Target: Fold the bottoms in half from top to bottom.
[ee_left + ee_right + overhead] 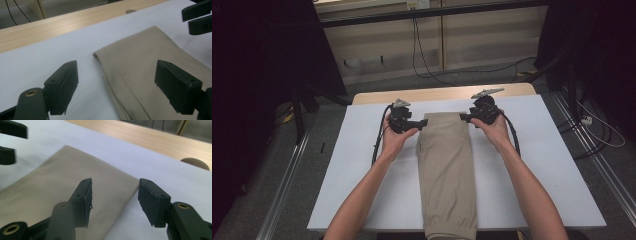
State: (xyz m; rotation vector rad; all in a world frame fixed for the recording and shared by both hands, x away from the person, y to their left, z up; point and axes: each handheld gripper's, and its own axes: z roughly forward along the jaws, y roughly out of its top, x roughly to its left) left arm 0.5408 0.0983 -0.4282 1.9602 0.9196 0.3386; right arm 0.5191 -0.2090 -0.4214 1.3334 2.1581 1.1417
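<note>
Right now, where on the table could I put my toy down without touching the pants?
Two bare patches of white cover: one left of the beige pants, one on their right. It is crowded at the pants' far end, where the left gripper and right gripper meet.

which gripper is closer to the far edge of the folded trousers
Too close to call. The left gripper is at the far left corner of the trousers, the right gripper at the far right corner, both open.

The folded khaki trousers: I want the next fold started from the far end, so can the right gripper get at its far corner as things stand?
Probably yes. The right gripper is open, its jaws straddling the far corner of the folded khaki trousers, with nothing between them.
</note>
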